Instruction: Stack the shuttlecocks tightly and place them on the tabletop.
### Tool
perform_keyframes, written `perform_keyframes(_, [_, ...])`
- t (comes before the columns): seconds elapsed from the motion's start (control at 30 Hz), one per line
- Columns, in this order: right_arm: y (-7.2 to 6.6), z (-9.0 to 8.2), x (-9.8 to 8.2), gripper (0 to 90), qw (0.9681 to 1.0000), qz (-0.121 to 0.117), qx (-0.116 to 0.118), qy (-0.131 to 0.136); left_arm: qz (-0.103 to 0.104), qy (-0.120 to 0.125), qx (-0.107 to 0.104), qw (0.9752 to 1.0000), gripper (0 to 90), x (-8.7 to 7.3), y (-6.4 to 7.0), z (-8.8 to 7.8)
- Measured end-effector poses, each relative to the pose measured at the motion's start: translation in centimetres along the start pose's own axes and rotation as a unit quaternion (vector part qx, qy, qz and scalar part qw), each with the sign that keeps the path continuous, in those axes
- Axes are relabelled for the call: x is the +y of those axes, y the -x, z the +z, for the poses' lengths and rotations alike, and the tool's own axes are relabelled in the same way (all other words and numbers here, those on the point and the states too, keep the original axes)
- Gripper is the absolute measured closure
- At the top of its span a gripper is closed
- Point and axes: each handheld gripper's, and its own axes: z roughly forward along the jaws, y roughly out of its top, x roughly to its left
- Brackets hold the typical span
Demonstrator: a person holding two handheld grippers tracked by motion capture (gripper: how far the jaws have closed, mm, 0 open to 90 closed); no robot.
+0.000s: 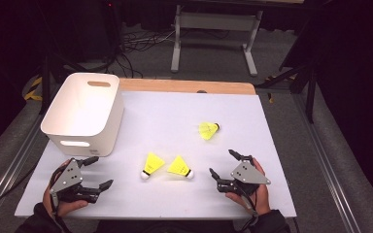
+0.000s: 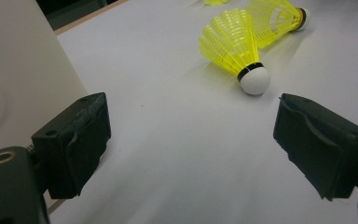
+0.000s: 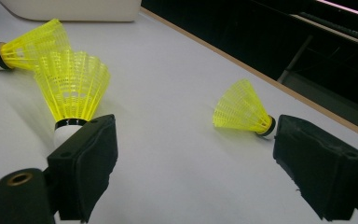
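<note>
The white-topped table carries everything, and the high view alone takes in its full spread, with a wooden strip along the far edge. At the far left corner stands a white plastic bin with handle slots; from above, its inside looks bare, while the left gripper view catches just a slice of its outer wall. Three yellow shuttlecocks lie on the tabletop: two close together near the middle of the near edge, the left shuttlecock and the middle shuttlecock, and a third shuttlecock apart, toward the right edge. The right gripper view shows its plastic skirt ribs, which the high view blurs. The left gripper rests near the near left corner, jaws spread wide, nothing between them. The right gripper sits near the near right, equally agape and empty.
</note>
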Motion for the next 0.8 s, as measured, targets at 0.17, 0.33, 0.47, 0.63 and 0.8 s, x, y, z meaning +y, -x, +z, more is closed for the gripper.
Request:
perform_keyframes(0.17, [0.1,-0.2,0.0,14.5,1.0,0.0,-0.001,0.004,0.002,-0.005,-0.002,1.0,12.0,0.0,0.2,0.2])
perform_keyframes(0.33, [0.1,-0.2,0.2,14.5,1.0,0.0,-0.002,0.004,0.0,-0.006,-0.007,1.0,12.0,0.0,0.2,0.2])
perform_keyframes(0.47, [-0.1,-0.2,0.3,14.5,1.0,-0.004,-0.002,0.003,-0.014,-0.009,-0.013,0.9998,13.0,0.1,0.3,0.5])
perform_keyframes(0.63, [0.0,0.0,0.1,14.5,1.0,0.0,0.002,-0.001,-0.03,-0.016,-0.029,0.999,14.3,0.7,0.7,1.3])
perform_keyframes(0.8, [-0.1,0.2,0.1,14.5,1.0,-0.002,0.002,-0.006,-0.056,-0.032,-0.064,0.9958,14.7,2.1,1.0,3.5])
